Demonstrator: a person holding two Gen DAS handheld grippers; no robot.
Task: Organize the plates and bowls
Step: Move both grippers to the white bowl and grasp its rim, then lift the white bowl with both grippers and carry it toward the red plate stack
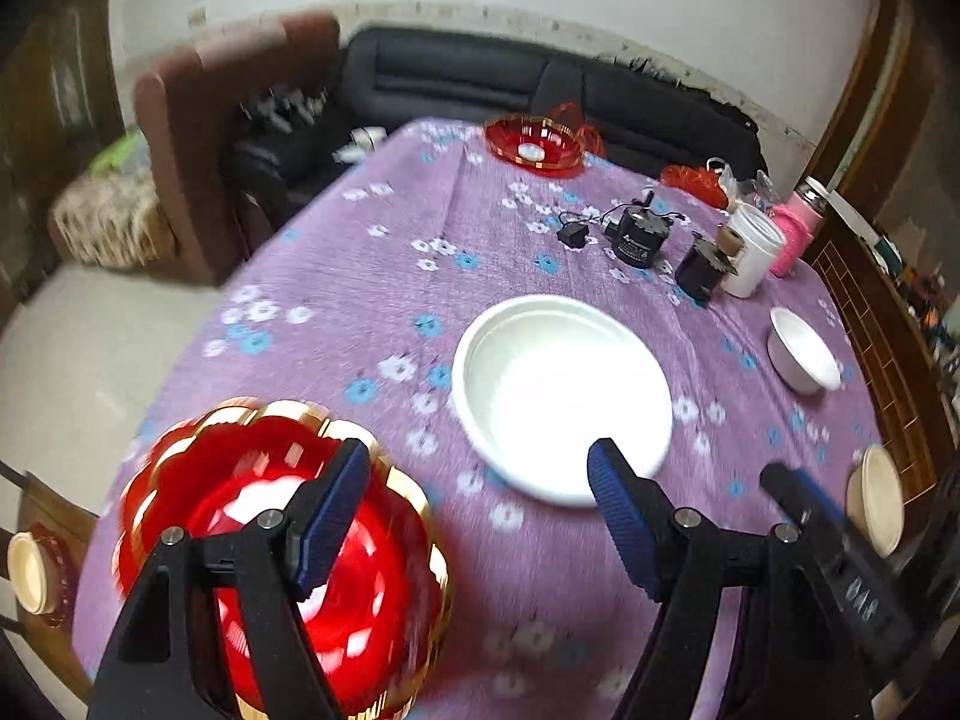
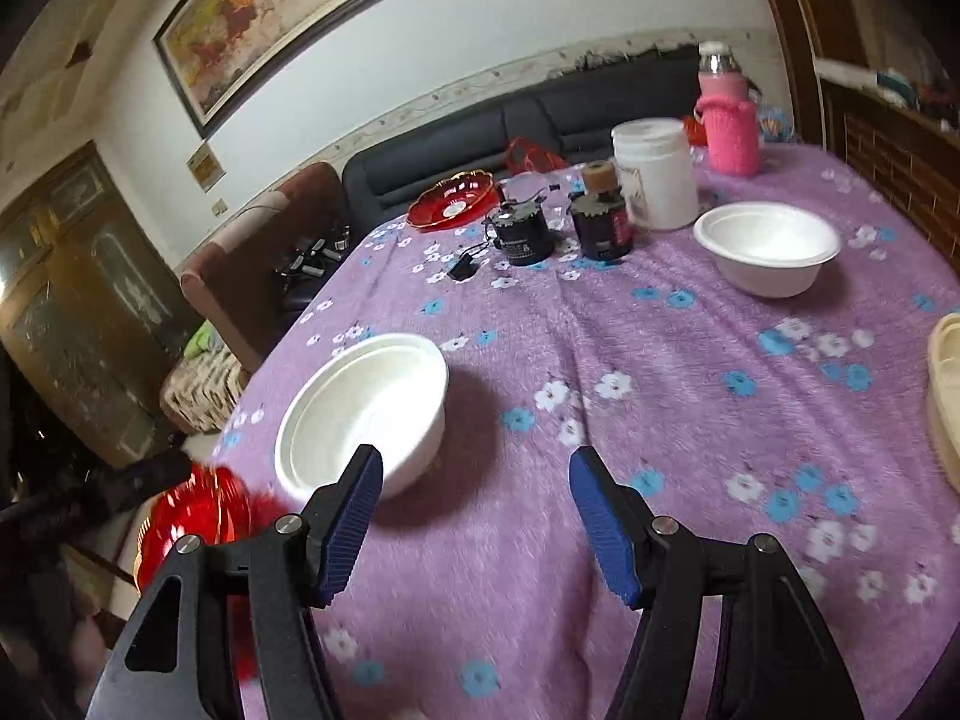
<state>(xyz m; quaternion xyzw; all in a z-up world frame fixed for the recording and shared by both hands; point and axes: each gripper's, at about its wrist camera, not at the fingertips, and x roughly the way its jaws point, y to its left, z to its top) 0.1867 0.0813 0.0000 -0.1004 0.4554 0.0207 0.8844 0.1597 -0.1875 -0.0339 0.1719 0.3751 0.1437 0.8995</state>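
Left wrist: red bowl (image 1: pixel 282 546) (blurred) behind fingers (image 1: pixel 327 516)

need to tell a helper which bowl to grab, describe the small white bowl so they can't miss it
Start at the purple floral tablecloth and look toward the side with the pink bottle and white tub. Just in front of the tub sits the small white bowl, upright and empty. It is narrower and deeper than the big white dish, and plain, unlike the red gold-rimmed dishes.
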